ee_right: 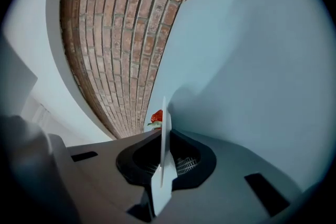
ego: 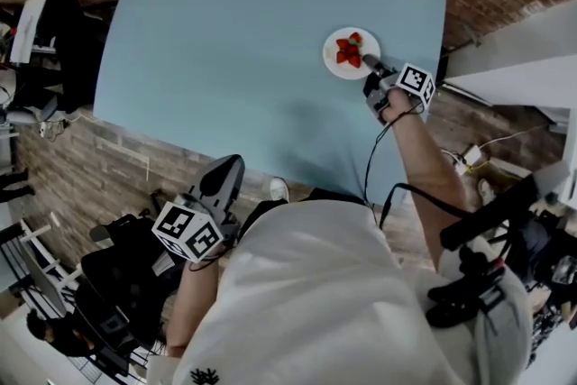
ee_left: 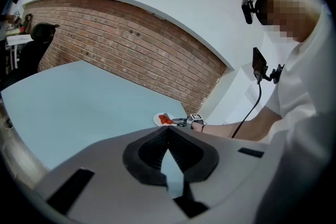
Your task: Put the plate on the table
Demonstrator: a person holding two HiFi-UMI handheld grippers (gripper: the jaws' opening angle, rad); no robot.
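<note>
A small white plate [ego: 337, 68] carrying red strawberries [ego: 348, 51] lies at the right side of the light blue table [ego: 234, 41], near its right edge. My right gripper [ego: 368, 61] is shut on the plate's near rim. In the right gripper view the plate [ee_right: 164, 139] shows edge-on between the jaws, with a strawberry [ee_right: 157, 116] beyond them. I cannot tell whether the plate rests on the tabletop or hangs just above it. My left gripper [ego: 231, 163] hangs off the table's near edge, shut on nothing. Its view shows the plate [ee_left: 159, 120] far off.
The floor [ego: 90, 167] around the table is brick. Dark chairs and office gear [ego: 54, 41] stand at the left. A white cabinet [ego: 523, 59] stands close to the table's right edge. A black cable [ego: 374, 167] runs down from the right gripper.
</note>
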